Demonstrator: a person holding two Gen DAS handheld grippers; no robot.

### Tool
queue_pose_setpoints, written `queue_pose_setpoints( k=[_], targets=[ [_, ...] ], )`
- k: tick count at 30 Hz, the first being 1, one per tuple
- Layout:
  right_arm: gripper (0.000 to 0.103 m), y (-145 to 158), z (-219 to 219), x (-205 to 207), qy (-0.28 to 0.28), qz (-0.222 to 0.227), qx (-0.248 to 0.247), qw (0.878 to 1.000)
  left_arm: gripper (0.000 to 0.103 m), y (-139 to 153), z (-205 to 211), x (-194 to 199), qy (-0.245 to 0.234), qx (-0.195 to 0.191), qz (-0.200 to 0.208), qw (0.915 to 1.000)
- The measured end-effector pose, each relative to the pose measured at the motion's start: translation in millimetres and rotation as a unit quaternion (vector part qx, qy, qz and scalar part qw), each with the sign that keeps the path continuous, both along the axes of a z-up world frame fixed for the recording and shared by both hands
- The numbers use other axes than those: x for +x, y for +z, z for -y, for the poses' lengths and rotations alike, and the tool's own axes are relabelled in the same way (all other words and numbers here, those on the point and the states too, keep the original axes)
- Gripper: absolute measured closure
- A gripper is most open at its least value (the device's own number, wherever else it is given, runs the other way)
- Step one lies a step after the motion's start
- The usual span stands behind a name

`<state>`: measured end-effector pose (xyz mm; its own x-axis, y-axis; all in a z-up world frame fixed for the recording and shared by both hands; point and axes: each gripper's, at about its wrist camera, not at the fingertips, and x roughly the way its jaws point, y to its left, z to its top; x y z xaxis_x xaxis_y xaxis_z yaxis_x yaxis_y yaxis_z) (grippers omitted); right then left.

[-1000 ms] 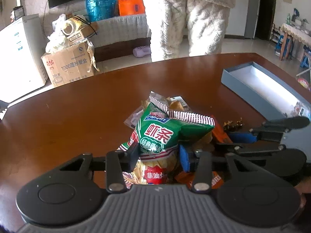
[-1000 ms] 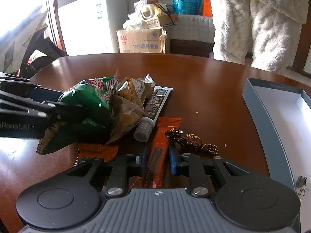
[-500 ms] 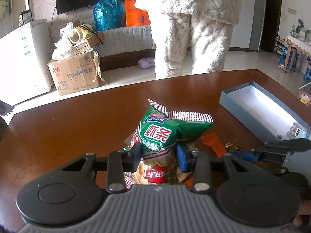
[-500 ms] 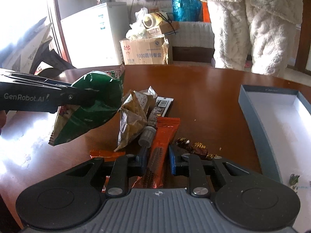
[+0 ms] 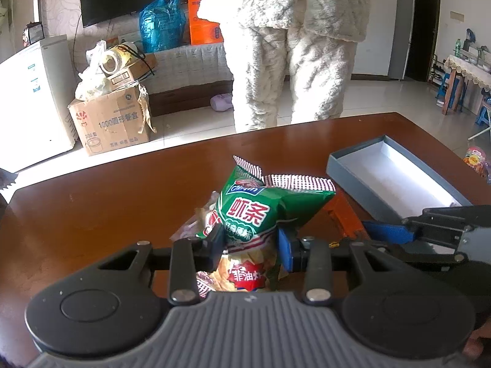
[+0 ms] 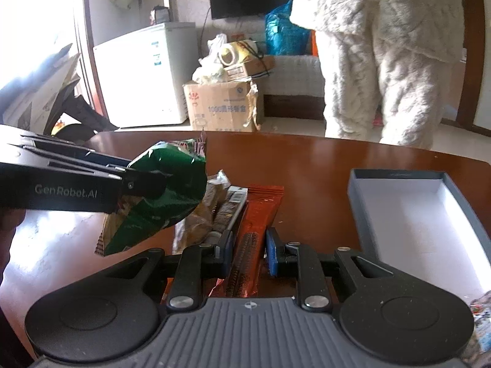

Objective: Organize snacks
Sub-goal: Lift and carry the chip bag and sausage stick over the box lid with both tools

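My left gripper [image 5: 250,245] is shut on a green shrimp-chip bag [image 5: 260,211] and holds it above the brown table [image 5: 107,202]. The bag also shows in the right wrist view [image 6: 159,196], clamped in the left gripper [image 6: 138,184]. My right gripper [image 6: 247,251] is shut on a long orange snack packet [image 6: 254,224] and holds it off the table. A grey open box [image 6: 411,208] with a white inside stands at the right; it also shows in the left wrist view [image 5: 389,181].
A yellowish snack bag [image 6: 199,217] and a dark-labelled tube [image 6: 230,208] lie under and beside the held items. A person in a fluffy white suit [image 5: 294,46] stands past the far table edge. A cardboard box [image 5: 113,122] and a white fridge [image 5: 33,101] stand on the floor.
Both grippers have risen. The green bag has lifted clear of the snack pile, and the orange packet has come up off the table with the right gripper.
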<state>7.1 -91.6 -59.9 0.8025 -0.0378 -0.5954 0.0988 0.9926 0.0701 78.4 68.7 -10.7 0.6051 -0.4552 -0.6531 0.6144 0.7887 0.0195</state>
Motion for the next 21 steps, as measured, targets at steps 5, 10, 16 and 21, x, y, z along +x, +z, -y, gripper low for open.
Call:
queue_pose_setpoints(
  k=[5, 10, 16, 21],
  targets=[
    [0.079, 5.9, 14.9, -9.9, -0.014, 0.004, 0.000, 1.000, 0.069, 3.1, 19.8, -6.6, -0.010, 0.002, -0.001, 0.9999],
    [0.079, 10.0, 27.2, -19.3, -0.026, 0.008, -0.004, 1.000, 0.069, 5.9, 35.6, -12.0, -0.015, 0.001, -0.002, 0.9999],
    [0.079, 13.4, 40.8, -33.2, -0.039, 0.011, -0.008, 0.999, 0.069, 8.1, 64.1, -24.0, -0.034, 0.003, -0.001, 0.9994],
    [0.079, 16.0, 55.4, -43.8, -0.053, 0.013, -0.009, 0.998, 0.070, 8.9, 87.6, -35.1, -0.049, 0.005, 0.000, 0.9988]
  ],
)
